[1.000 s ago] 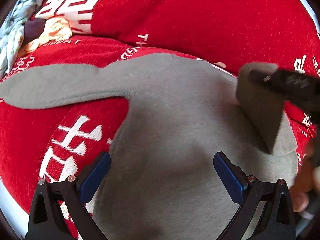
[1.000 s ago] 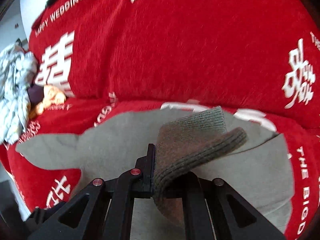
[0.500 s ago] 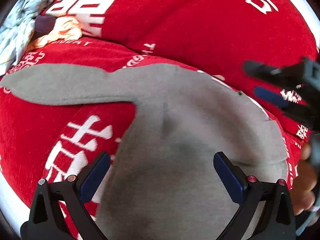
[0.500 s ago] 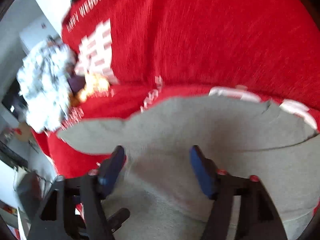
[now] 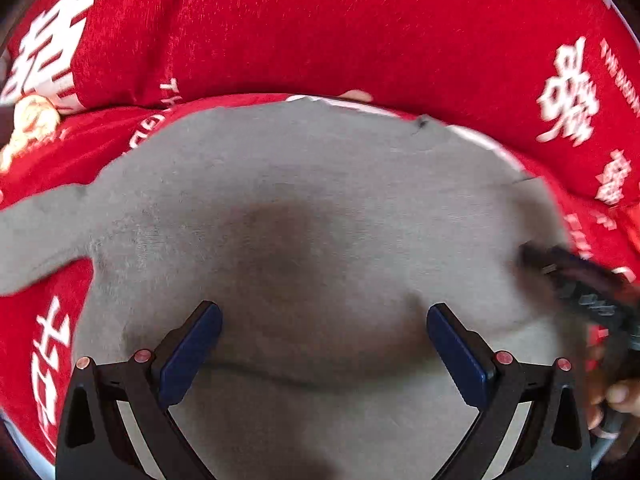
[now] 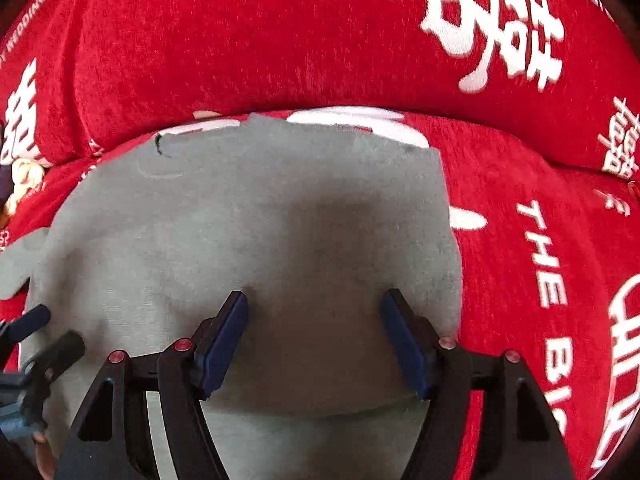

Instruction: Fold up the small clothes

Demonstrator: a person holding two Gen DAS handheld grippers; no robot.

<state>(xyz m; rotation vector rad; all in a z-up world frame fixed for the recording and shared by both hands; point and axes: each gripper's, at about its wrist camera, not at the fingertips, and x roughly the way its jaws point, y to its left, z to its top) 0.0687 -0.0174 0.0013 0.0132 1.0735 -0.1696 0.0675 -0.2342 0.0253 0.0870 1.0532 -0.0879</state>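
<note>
A grey knit sweater [image 5: 320, 208] lies flat on the red sofa seat, one sleeve [image 5: 36, 240] stretching out to the left. Its right side looks folded in, with a straight right edge [image 6: 448, 216]. My left gripper [image 5: 324, 320] hangs open just above the sweater's lower middle, nothing between its blue pads. My right gripper [image 6: 314, 308] is open too, over the sweater's right half and close to that straight edge, and it holds nothing. The right gripper also shows blurred at the right of the left wrist view [image 5: 576, 280], with a hand [image 5: 616, 396] behind it.
The sofa wears a red cover [image 6: 280, 40] with white characters and lettering; its backrest rises right behind the sweater. A heap of cream and orange cloth [image 5: 28, 120] lies at the far left of the seat. Bare red seat [image 6: 540, 260] lies to the right of the sweater.
My right gripper let go of the sweater's sleeve, which now lies on the body, and opened. Both grippers then swung right and lower over the sweater.
</note>
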